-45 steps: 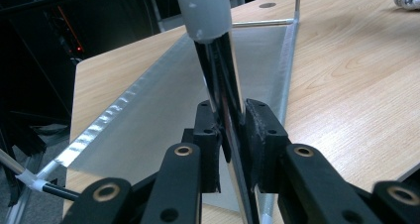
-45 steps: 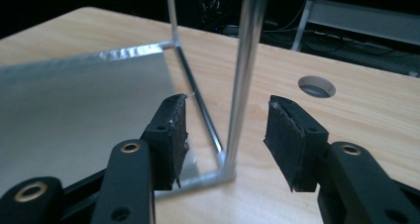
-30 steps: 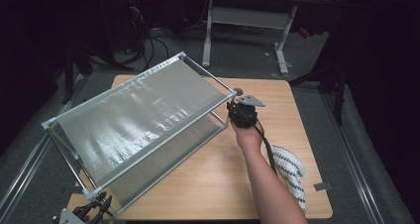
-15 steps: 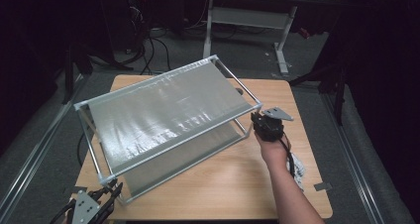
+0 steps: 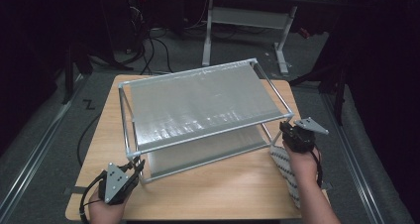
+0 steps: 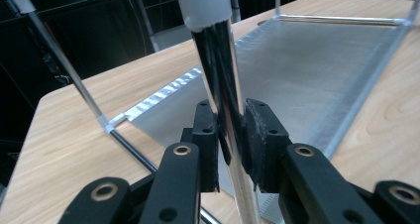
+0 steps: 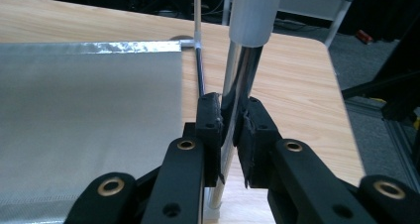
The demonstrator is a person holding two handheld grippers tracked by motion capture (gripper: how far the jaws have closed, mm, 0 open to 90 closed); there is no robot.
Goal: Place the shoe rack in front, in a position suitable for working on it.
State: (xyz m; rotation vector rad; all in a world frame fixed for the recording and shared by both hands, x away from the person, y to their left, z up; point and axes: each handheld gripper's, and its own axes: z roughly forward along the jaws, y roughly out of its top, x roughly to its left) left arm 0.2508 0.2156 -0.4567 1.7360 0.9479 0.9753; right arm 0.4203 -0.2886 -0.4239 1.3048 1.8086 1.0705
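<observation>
Here, you hold a two-tier metal rack (image 5: 198, 110) standing upright on the wooden worktop (image 5: 223, 194), one gripper at each near corner. Your left gripper (image 5: 119, 182) sits at the worktop's near left corner, its fingers (image 6: 208, 135) clamped on the rack's shiny near-left upright post (image 6: 223, 85). Your right gripper (image 5: 297, 137) is at the right side, its fingers (image 7: 210, 130) clamped on the near-right upright post (image 7: 242, 80).

The rack stands at a slight angle to the worktop's edges. Its far right corner reaches close to the worktop's far edge. On the left there is a band of bare wood between the rack and the left edge. In front of the rack, a strip of bare wood runs along the near edge between your two hands.

A striped cloth (image 5: 287, 172) lies on the worktop just under your right hand (image 5: 302, 164), near the right edge. Beyond the far edge stands a white-framed table (image 5: 247, 16), well apart.
</observation>
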